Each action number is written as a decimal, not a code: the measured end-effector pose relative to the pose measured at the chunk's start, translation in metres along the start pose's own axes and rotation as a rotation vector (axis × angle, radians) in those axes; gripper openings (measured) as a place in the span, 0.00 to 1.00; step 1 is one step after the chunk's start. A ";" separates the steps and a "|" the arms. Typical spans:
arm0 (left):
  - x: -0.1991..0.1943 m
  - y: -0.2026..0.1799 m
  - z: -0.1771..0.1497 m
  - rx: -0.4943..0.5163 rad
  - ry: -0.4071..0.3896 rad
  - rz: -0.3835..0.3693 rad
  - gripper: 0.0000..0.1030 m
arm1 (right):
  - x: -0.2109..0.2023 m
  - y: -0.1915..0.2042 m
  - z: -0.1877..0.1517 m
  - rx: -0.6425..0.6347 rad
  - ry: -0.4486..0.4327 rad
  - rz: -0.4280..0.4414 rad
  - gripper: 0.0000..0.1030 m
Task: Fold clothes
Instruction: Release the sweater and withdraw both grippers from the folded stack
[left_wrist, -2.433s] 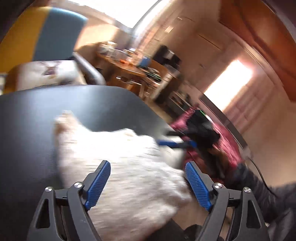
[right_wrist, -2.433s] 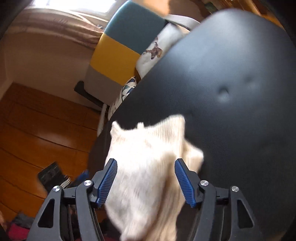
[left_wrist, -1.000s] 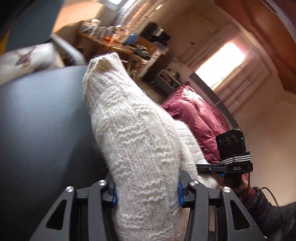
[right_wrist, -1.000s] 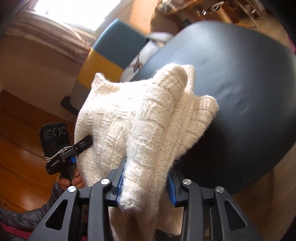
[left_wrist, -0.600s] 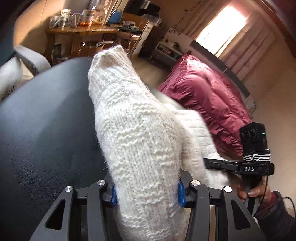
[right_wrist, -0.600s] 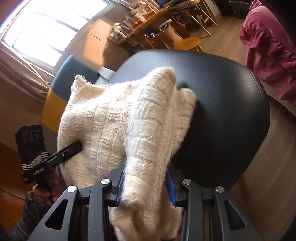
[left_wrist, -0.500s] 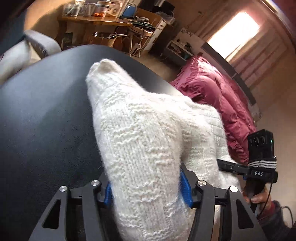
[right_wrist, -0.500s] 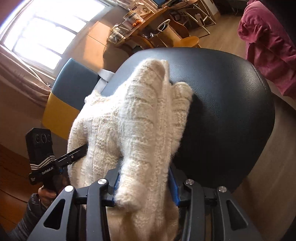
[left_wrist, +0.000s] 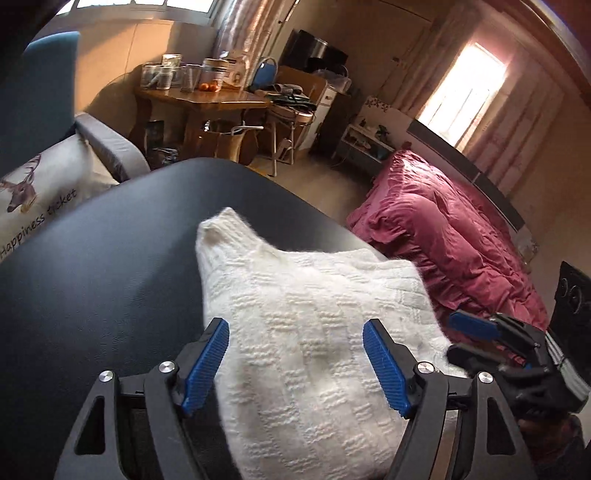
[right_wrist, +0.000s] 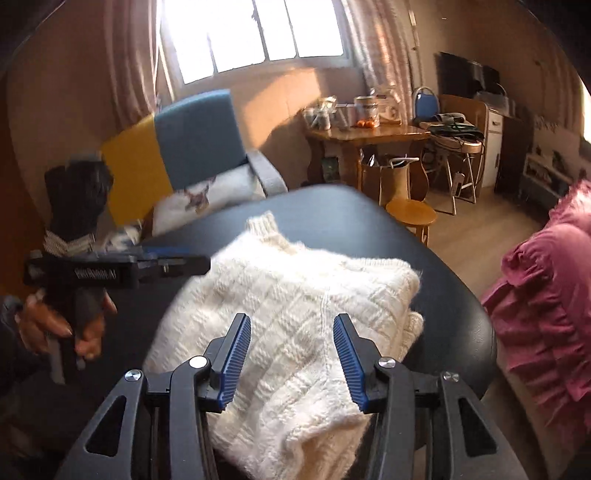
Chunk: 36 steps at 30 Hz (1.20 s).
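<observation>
A cream knitted sweater (left_wrist: 306, 339) lies folded on the round black table (left_wrist: 96, 266), its near edge hanging over the table's rim. My left gripper (left_wrist: 299, 365) stands open just above the sweater's near end, its blue pads apart and free of the knit. In the right wrist view the same sweater (right_wrist: 295, 302) rests on the black table (right_wrist: 454, 317). My right gripper (right_wrist: 291, 358) is open over it, nothing between the fingers. The other gripper shows in each view: the right one (left_wrist: 491, 332) and the left one (right_wrist: 162, 264), held by a hand (right_wrist: 55, 325).
A blue and yellow armchair (right_wrist: 177, 147) with a deer cushion (left_wrist: 33, 195) stands behind the table. A wooden table (right_wrist: 369, 136) with jars, a small stool (right_wrist: 410, 214) and a folding stand are farther back. A pink bedspread (left_wrist: 447, 236) lies to the right.
Both grippers held the sweater lifted and shut on it; now it lies flat on the table and both have opened and let go.
</observation>
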<state>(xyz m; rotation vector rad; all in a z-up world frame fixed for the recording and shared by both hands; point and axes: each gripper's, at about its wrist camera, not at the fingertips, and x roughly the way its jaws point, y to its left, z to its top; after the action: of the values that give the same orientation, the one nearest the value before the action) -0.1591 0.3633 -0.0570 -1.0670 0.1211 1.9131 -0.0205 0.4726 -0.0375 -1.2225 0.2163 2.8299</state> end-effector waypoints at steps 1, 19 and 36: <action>0.011 -0.009 0.001 0.024 0.023 0.003 0.74 | 0.013 -0.003 -0.010 -0.007 0.064 -0.014 0.44; -0.015 -0.024 -0.018 -0.059 -0.041 0.225 0.88 | -0.012 -0.017 -0.047 0.158 -0.071 -0.071 0.44; -0.173 -0.088 -0.065 0.008 -0.291 0.491 0.94 | -0.056 0.081 -0.027 0.064 -0.158 -0.140 0.45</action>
<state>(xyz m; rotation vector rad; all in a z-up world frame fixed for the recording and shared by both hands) -0.0162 0.2683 0.0540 -0.7859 0.2426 2.4854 0.0293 0.3892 -0.0067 -0.9563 0.2037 2.7577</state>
